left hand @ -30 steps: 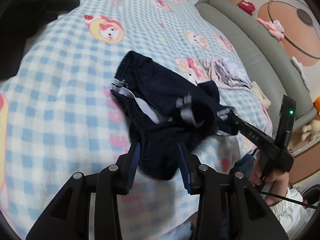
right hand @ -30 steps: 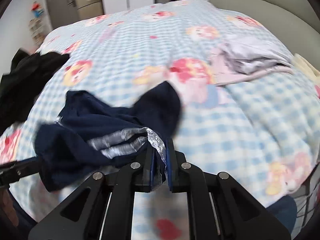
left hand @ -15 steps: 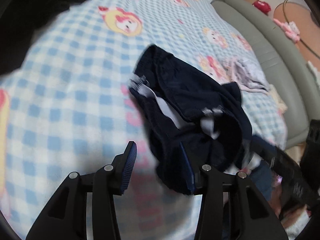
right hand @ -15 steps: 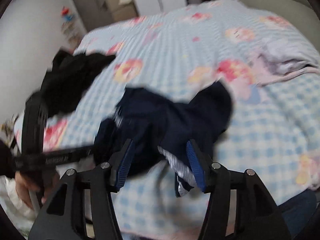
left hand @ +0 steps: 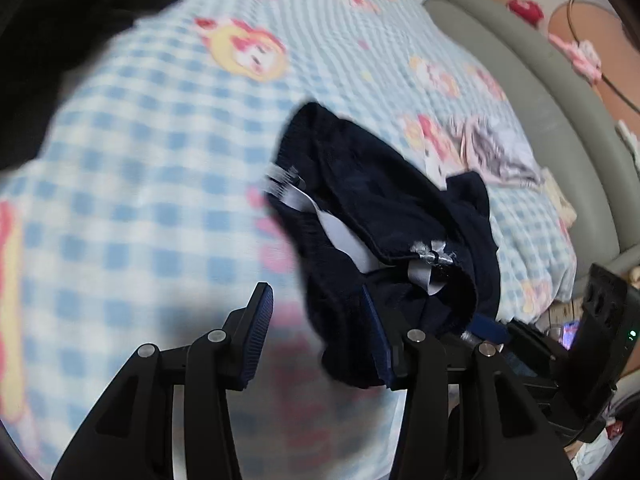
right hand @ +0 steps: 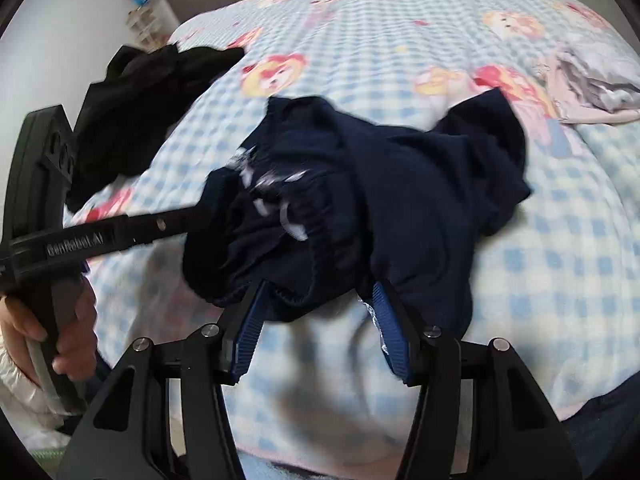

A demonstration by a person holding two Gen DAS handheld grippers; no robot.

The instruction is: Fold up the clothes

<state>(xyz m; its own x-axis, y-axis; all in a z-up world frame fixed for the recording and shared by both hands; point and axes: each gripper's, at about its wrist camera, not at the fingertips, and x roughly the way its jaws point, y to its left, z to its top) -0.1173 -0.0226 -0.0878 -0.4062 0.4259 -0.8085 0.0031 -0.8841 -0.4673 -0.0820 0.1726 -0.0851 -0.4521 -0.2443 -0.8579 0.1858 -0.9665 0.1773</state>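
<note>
On bed (left hand: 132,168), navy shorts (left hand: 372,216) bunched, lying straight ahead of my spread fingers; both my left gripper (left hand: 316,332) and right gripper (right hand: 316,328) released, right slightly nearer cloth edge.

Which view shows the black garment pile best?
The right wrist view: the black garment pile lies whole on the checked bedspread, its outline clear beyond the navy shorts. The left wrist view catches only a blurred part of it, cut off by the frame's top-left corner.
</note>
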